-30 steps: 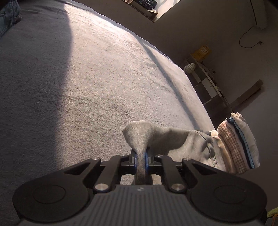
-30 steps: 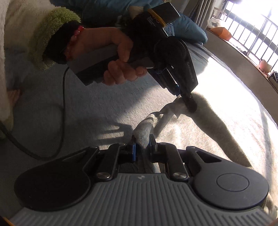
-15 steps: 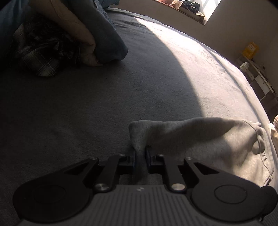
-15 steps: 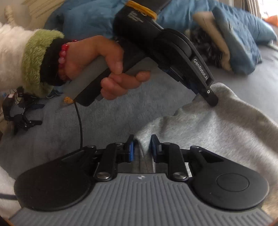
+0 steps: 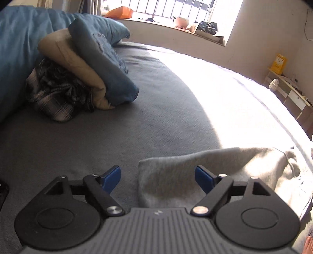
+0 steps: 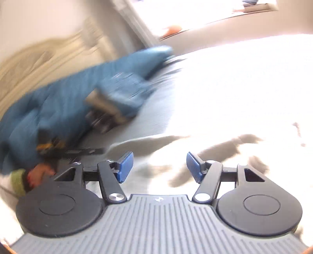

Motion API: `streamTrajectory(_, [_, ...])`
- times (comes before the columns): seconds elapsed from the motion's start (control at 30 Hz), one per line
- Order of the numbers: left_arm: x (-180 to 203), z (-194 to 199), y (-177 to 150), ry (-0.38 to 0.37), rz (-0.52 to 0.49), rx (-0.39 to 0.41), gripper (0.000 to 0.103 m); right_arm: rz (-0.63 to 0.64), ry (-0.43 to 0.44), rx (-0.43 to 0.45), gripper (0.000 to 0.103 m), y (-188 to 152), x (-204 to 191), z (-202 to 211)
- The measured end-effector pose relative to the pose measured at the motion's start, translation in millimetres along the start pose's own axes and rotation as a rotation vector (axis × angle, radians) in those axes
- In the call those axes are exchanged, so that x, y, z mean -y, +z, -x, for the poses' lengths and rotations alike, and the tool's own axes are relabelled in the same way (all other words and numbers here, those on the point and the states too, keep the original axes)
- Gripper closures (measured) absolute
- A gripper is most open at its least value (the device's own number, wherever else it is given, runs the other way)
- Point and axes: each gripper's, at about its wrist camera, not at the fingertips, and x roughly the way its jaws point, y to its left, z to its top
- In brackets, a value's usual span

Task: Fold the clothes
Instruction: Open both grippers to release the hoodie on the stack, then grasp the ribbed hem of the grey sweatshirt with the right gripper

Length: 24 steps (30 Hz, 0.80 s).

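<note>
Grey garment (image 5: 225, 172) lying folded on the bed (image 5: 166, 109), both grippers open.

The left gripper (image 5: 157, 176) is being held spread over the garment's near corner, gripping nothing; the right gripper (image 6: 159, 166) is likewise spread, its view blurred. A fold is judged laid down; the next move calls for regripping an edge or smoothing.

Grey garment (image 5: 215, 172) on a darker grey bed (image 5: 156, 109); blue pillow (image 5: 101, 64) over a tan cloth (image 5: 78, 70) and a black-and-white plaid cloth (image 5: 52, 93). Left claw (image 5: 157, 176) and right claw (image 6: 159, 166): black arms, blue pads. Yellow box (image 5: 278, 61), orange bag (image 5: 119, 14)
</note>
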Motion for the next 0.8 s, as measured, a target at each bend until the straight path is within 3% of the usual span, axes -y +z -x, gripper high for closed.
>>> streamTrajectory(0.1, [33.1,-3.2,13.2,-0.041,-0.043,0.013,0.016,-0.082,-0.13,0.063,0.042,-10.9,38.5,31.1])
streamTrajectory(0.23, [93.5,-22.5,22.6,-0.093,-0.146,-0.016,0.016,-0.085,-0.204,0.057,0.042,-28.5,98.9,32.8])
streamTrajectory(0.37, [159.0,-46.1,14.1,-0.137,-0.288,-0.04,0.016,-0.068,-0.21,0.063,0.042,-31.3,128.6,23.7])
streamTrajectory(0.47, [198.7,-60.4,-1.5,-0.132,-0.388,-0.07,0.016,-0.118,-0.159,0.024,0.042,-24.5,150.4,9.0])
streamTrajectory(0.63, [229.0,-76.2,-24.3,-0.118,-0.474,-0.103,0.016,-0.124,-0.117,-0.039,0.043,-13.2,172.2,-12.9])
streamTrajectory(0.8, [238.4,-81.5,-37.2,-0.098,-0.512,-0.122,0.016,-0.144,-0.039,-0.038,0.043,-10.2,174.4,-13.7])
